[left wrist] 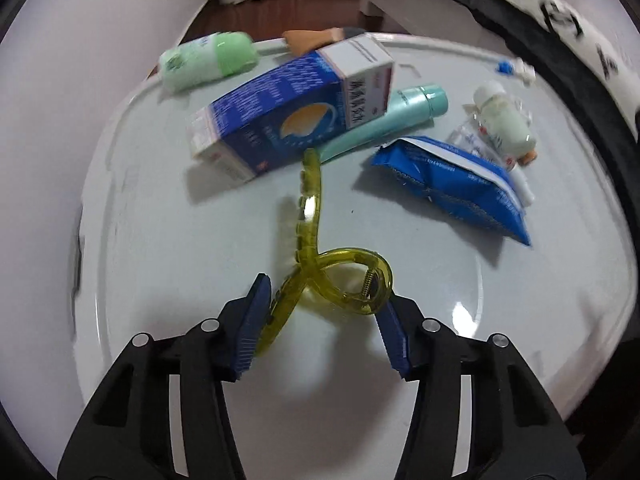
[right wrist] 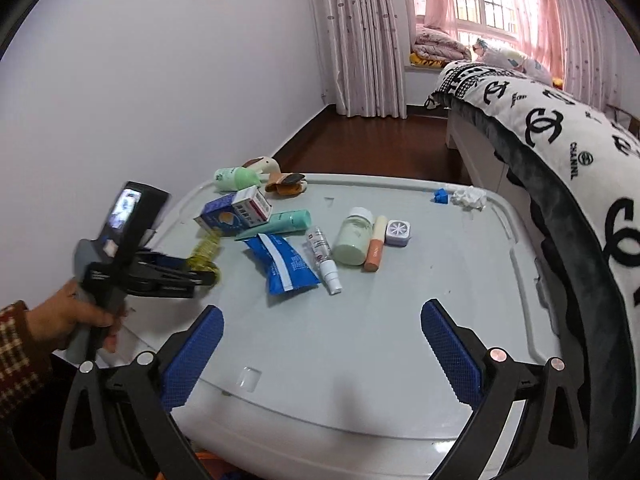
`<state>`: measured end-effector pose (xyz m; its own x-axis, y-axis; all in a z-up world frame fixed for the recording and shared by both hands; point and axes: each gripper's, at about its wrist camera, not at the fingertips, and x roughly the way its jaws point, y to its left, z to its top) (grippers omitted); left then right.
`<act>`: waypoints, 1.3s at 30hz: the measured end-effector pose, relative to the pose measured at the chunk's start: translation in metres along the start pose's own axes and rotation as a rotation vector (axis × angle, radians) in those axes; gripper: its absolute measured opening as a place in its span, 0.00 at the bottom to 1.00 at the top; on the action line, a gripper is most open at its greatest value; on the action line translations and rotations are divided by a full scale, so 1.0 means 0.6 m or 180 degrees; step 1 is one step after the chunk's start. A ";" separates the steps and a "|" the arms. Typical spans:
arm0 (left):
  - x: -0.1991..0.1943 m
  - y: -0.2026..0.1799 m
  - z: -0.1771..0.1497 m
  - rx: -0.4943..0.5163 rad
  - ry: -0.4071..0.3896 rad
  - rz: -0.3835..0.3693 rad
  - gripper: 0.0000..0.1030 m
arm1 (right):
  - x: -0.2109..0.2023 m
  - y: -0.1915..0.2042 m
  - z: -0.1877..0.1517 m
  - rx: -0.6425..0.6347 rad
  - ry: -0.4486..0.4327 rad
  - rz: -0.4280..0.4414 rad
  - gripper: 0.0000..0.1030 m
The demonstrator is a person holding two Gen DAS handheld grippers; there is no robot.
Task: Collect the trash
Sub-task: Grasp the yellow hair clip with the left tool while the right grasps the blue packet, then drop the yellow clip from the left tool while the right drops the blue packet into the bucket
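My left gripper (left wrist: 326, 320) is shut on a yellow translucent hair claw clip (left wrist: 316, 252) and holds it above the grey plastic lid (left wrist: 168, 248). The clip also shows in the right wrist view (right wrist: 205, 254), held by the left gripper (right wrist: 200, 276). Behind it lie a blue and white carton (left wrist: 296, 112), a teal tube (left wrist: 392, 120) and a blue snack wrapper (left wrist: 452, 184). My right gripper (right wrist: 320, 352) is open and empty over the near part of the lid (right wrist: 360, 380). The wrapper (right wrist: 284, 260) lies ahead of it.
On the lid also lie a green roll (right wrist: 234, 178), a small spray bottle (right wrist: 324, 256), a pale green jar (right wrist: 354, 236), an orange stick (right wrist: 376, 244), a lilac case (right wrist: 398, 232), a blue cap (right wrist: 440, 195) and a crumpled tissue (right wrist: 468, 197). A bed (right wrist: 560, 132) borders the right.
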<state>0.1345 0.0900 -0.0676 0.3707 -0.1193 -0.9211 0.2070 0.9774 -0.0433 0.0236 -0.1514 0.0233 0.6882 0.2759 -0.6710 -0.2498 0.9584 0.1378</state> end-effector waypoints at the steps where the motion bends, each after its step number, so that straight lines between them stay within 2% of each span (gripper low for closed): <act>1: -0.005 0.003 -0.005 -0.0060 -0.0001 -0.0012 0.49 | 0.005 0.002 0.003 -0.0017 0.0011 -0.0001 0.95; 6: -0.060 -0.006 -0.047 -0.0304 -0.0102 -0.0127 0.49 | 0.030 0.017 0.030 -0.0130 0.0114 0.0091 0.95; 9: -0.088 -0.015 -0.077 -0.0412 -0.0219 -0.0253 0.49 | 0.069 0.045 0.055 -0.0417 0.0207 0.0141 0.95; 12: -0.100 -0.029 -0.093 -0.0521 -0.0326 -0.0400 0.49 | 0.131 0.079 0.071 -0.0791 0.0293 0.0169 0.95; 14: -0.102 -0.038 -0.098 -0.0492 -0.0353 -0.0443 0.49 | 0.186 0.102 0.070 -0.0995 0.0451 0.0195 0.95; 17: -0.103 -0.045 -0.095 -0.0408 -0.0397 -0.0389 0.49 | 0.242 0.130 0.063 -0.1220 0.0583 0.0206 0.94; 23: -0.102 -0.020 -0.105 -0.0497 -0.0381 -0.0449 0.49 | 0.317 0.145 0.068 -0.1223 0.0815 0.0149 0.91; 25: -0.108 -0.010 -0.108 -0.0530 -0.0420 -0.0437 0.49 | 0.339 0.144 0.068 -0.1182 0.0970 0.0187 0.77; 26: -0.110 -0.006 -0.109 -0.0546 -0.0433 -0.0440 0.49 | 0.350 0.144 0.066 -0.1192 0.1039 0.0167 0.74; 27: -0.112 -0.002 -0.109 -0.0565 -0.0435 -0.0456 0.49 | 0.358 0.144 0.062 -0.1223 0.1097 0.0121 0.62; 29: -0.112 0.000 -0.110 -0.0572 -0.0432 -0.0458 0.49 | 0.363 0.142 0.059 -0.1189 0.1094 0.0125 0.53; 30: -0.109 0.000 -0.110 -0.0563 -0.0413 -0.0455 0.49 | 0.361 0.139 0.060 -0.1151 0.1096 0.0063 0.44; 34: -0.101 -0.003 -0.112 -0.0564 -0.0345 -0.0490 0.49 | 0.350 0.132 0.069 -0.0987 0.1181 0.0119 0.32; 39: -0.093 -0.008 -0.108 -0.0548 -0.0332 -0.0467 0.49 | 0.307 0.126 0.076 -0.0917 0.1071 0.0156 0.32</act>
<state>0.0540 0.1031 -0.0414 0.4413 -0.2707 -0.8556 0.1116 0.9626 -0.2470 0.1627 -0.0245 -0.0566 0.4229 0.2359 -0.8750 -0.4892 0.8722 -0.0012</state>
